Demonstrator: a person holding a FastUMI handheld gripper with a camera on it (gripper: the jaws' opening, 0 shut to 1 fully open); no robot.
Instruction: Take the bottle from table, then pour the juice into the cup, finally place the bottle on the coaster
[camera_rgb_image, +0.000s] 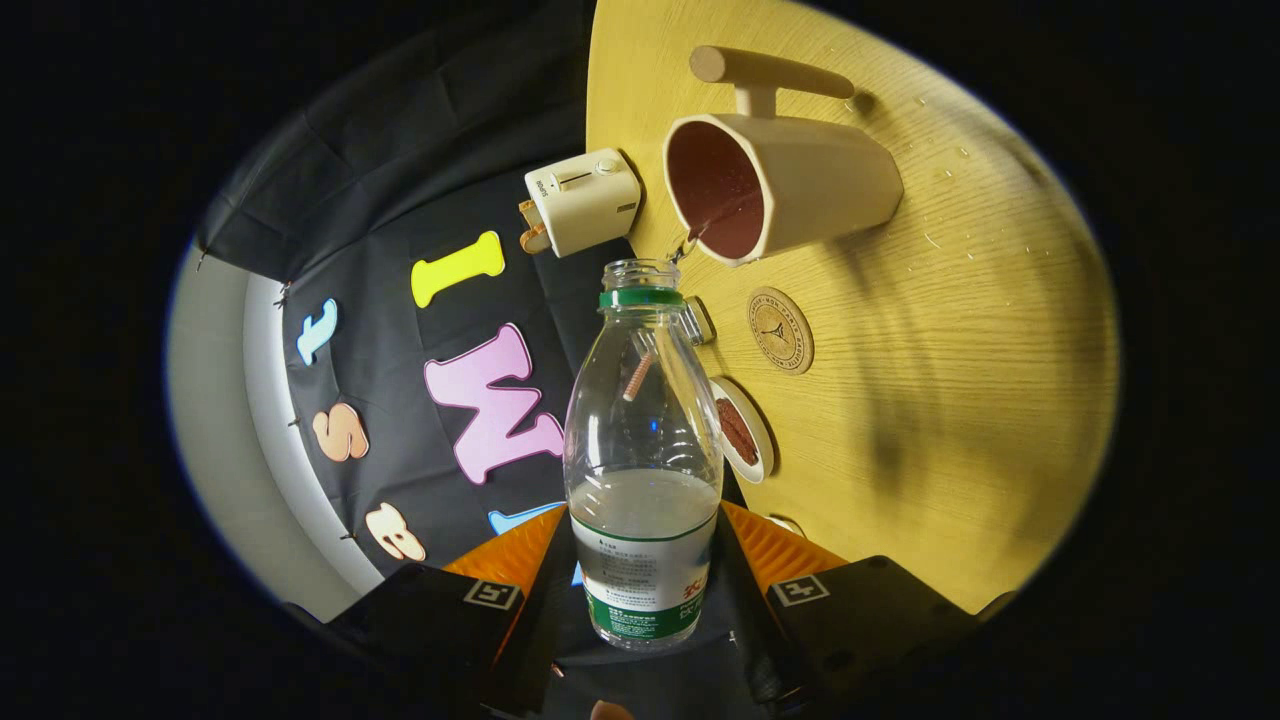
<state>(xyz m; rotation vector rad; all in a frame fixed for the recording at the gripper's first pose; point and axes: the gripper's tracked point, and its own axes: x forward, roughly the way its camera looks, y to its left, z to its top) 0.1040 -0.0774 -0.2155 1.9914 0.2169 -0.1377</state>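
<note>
Pale wood-grain table (900, 400) and black booth cloth frame a pour caught mid-stream, the whole scene rolled sideways with the tilted gripper (645, 580). Its fingers are clamped on the lower, labelled part of the clear bottle (642, 450), one pressing each flank. The bottle's cap is off, and little liquid is seen at its base. From the bottle's open mouth, just beyond the fingers, a thin reddish thread of juice is seen running into the cream cup (780, 185), whose inside is already dark with it. The pouring step is judged to be nearly done. Next, the bottle would have to be righted and carried to the round coaster (780, 330), which lies near the cup's rim, just beside the bottle's neck. A small dish (745, 430) holding something dark sits close beside the coaster, and a small toaster (583, 200) stands by the table edge where wood gives way to cloth. Room around the coaster is therefore tight on the cup and dish sides. Water droplets are scattered on the wood beyond the cup.
</note>
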